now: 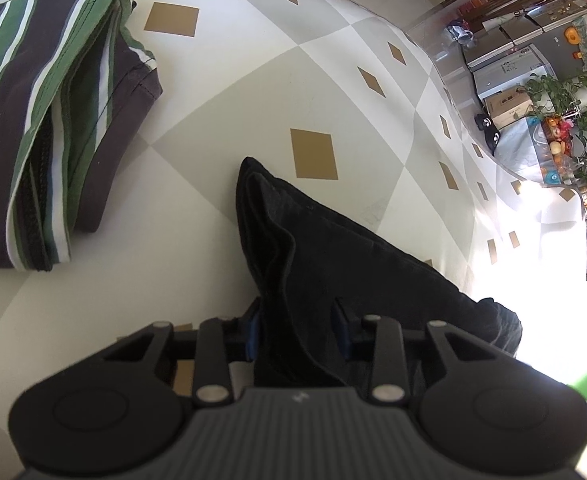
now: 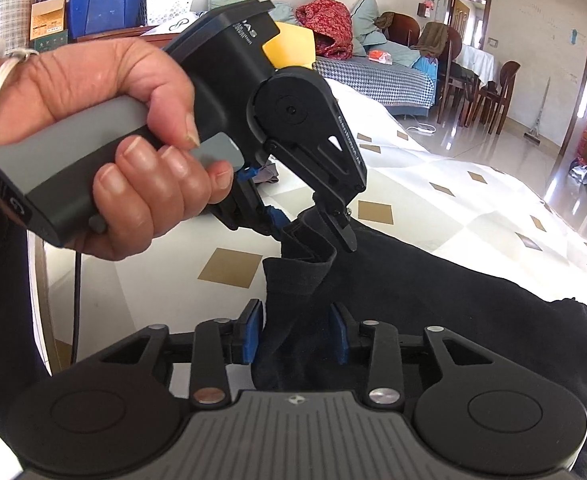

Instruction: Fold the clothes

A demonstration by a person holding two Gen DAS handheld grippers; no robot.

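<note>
We count two garments on the patterned cloth (image 1: pixel 253 92): one striped folded piece (image 1: pixel 49 120) well apart, and one black garment (image 1: pixel 333 248) pinched by our left gripper (image 1: pixel 299 330) while the right gripper (image 2: pixel 299 334) straddles it loosely.

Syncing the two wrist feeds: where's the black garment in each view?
Left wrist: the black garment runs from lower centre toward the right edge, a bunched fold between the left gripper fingers.
Right wrist: the black garment fills the lower right, its edge between the right gripper fingers; the left gripper is at its raised corner.
Shared landmark: the white cloth with tan diamonds.
</note>
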